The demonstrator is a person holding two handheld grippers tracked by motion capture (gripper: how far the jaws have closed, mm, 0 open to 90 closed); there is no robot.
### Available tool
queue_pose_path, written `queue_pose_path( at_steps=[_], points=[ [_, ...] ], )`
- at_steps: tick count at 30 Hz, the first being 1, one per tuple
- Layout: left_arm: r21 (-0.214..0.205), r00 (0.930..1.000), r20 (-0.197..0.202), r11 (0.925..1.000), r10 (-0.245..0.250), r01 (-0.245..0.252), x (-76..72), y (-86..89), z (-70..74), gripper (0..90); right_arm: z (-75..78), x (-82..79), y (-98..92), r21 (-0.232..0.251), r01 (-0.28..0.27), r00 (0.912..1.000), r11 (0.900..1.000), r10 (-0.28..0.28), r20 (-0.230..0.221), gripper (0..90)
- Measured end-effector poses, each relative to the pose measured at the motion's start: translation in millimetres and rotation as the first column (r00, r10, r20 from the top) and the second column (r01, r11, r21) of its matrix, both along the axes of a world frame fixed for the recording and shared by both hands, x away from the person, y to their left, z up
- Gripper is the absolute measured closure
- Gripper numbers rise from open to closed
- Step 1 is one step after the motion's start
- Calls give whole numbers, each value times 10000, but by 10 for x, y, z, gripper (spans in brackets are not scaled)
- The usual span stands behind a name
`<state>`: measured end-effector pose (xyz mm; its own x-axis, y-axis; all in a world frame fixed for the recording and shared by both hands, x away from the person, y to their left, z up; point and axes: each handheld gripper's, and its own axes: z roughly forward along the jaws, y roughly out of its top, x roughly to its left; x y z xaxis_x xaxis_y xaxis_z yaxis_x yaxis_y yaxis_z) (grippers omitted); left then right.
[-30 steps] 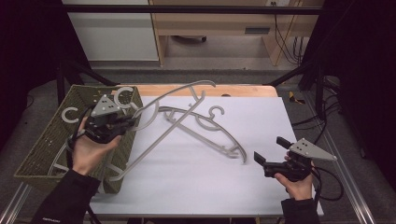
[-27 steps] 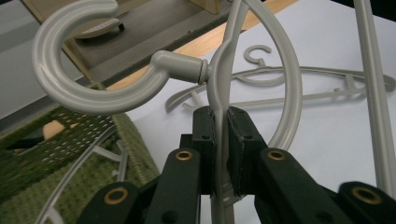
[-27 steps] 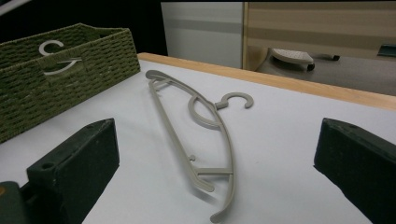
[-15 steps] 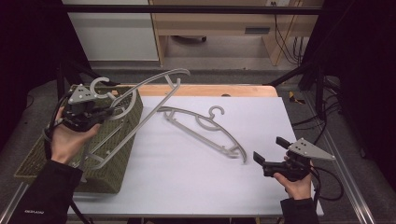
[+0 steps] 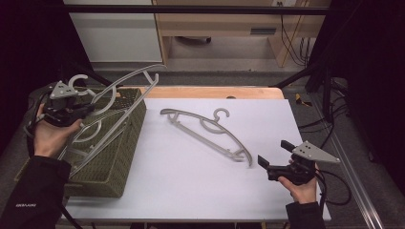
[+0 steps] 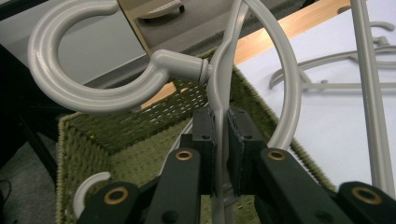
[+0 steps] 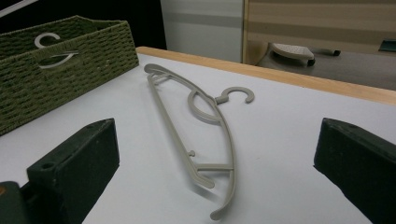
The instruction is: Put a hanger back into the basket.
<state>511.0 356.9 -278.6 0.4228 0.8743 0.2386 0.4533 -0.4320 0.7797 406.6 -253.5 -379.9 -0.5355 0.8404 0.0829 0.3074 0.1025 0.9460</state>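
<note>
High view: the left gripper [image 5: 79, 110] is raised over the far part of a green woven basket [image 5: 125, 157] that stands at the left edge of the bench [image 5: 191, 191]. Its jaws are clamped on a grey plastic hanger [image 5: 125, 82], gripped on the body just below the hook's neck. The held hanger is lifted, with its hook by the gripper and one arm reaching out past the basket's far right corner; its lower bar slants down toward the basket's inside. More grey hangers lie in the basket under it.

In the left gripper view the two black jaws press from both sides on the thin grey body of the held hanger [image 6: 219, 79], the hook curling away to the upper left, and the basket's [image 6: 140, 154] woven inside lies beneath. Another hook end peeks up at the basket's lower left.

A second hanger [image 5: 206, 132] lies flat on the white bench top, near the middle, slanting from the far left to the near right, its hook pointing to the far edge.

The right gripper [image 5: 276, 158] hovers low near the bench's near right corner, its jaws wide apart and empty, aimed at the lying hanger's near end. In the right gripper view that hanger [image 7: 205, 135] rests between and beyond the two spread jaws, apart from them, with the basket [image 7: 60, 70] at the far left.
</note>
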Motion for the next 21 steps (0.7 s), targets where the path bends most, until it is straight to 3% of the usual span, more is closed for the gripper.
queue_pose_path(
  at_steps=[7,12,21],
  points=[
    [276,9999,44,9995,119,-120,29,146,3,823,-7,5,2,-41,15,10000,10000,-15,-33,2],
    [938,9997,3,9953,245,-244,35,220,-64,823,-12,8,7,-61,22,10000,10000,-22,-33,2],
    [1234,9979,-16,9903,642,-635,32,428,-202,823,-17,13,9,-81,25,10000,10000,-25,-54,2]
  ],
)
